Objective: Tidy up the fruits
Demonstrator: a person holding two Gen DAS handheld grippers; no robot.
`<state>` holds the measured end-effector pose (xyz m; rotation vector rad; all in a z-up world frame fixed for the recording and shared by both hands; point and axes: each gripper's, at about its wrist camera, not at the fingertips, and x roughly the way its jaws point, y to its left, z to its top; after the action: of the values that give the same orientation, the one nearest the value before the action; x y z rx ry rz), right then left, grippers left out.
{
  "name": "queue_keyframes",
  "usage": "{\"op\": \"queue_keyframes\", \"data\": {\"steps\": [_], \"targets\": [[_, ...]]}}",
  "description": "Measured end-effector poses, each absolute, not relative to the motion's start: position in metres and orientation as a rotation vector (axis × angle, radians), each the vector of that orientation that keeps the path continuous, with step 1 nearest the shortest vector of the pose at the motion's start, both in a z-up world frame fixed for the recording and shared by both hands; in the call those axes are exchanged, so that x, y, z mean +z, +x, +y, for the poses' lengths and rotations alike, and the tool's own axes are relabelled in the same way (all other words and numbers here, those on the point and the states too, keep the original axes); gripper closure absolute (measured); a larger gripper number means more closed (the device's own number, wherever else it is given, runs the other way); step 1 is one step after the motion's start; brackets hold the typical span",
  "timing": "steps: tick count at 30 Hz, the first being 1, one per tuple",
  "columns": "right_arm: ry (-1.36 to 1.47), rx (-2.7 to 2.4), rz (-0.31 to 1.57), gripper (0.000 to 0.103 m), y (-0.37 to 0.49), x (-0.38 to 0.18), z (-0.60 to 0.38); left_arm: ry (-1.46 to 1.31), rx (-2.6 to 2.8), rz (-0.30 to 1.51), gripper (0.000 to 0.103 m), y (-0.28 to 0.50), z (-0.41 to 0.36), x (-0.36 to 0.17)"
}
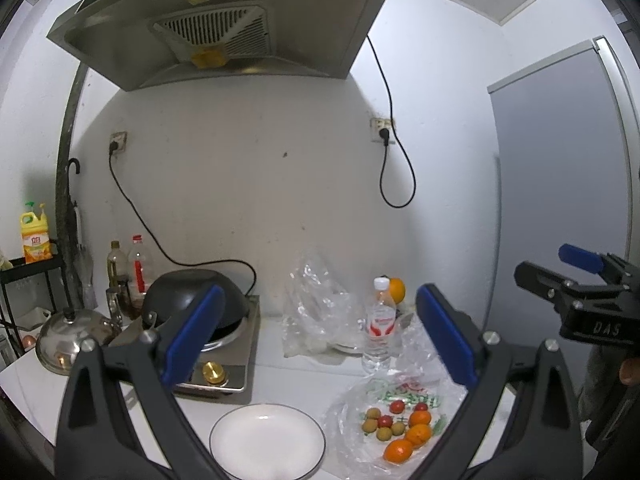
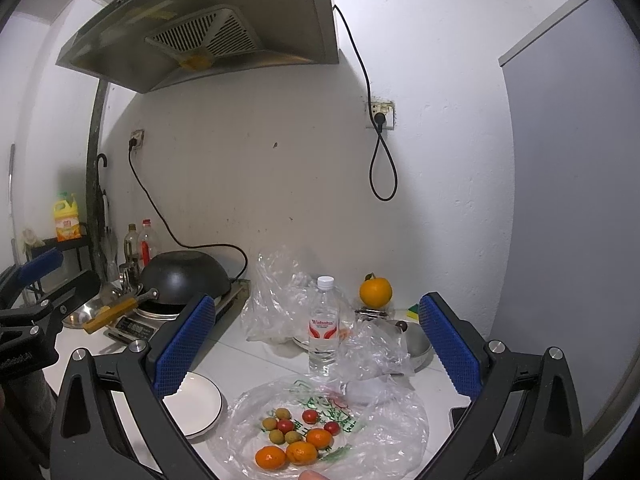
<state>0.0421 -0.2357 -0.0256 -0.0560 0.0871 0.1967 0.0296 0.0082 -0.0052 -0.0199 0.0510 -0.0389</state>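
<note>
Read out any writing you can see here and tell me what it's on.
"DAS": on the black body of the right tool.
Red brand word on the clear plastic water bottle's label: too blurred to read.
Green print on the clear plastic bag under the fruit: unreadable.
Yellow detergent jug's label: unreadable.

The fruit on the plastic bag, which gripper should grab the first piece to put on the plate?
Probably the right gripper. It is open, and the fruit pile lies centred between its fingers. The left gripper, also open, frames the empty white plate, with the fruit off to its right.
</note>
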Motion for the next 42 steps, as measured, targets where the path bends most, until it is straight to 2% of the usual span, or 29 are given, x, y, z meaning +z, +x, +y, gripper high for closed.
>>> {"op": "queue_keyframes", "data": {"steps": [42], "targets": [[-0.083, 0.211, 0.103, 0.0, 0.0505, -0.0231, -0.2316, -0.036, -0.039, 0.044, 0.005, 0.0371, 0.0138, -0.0052]]}}
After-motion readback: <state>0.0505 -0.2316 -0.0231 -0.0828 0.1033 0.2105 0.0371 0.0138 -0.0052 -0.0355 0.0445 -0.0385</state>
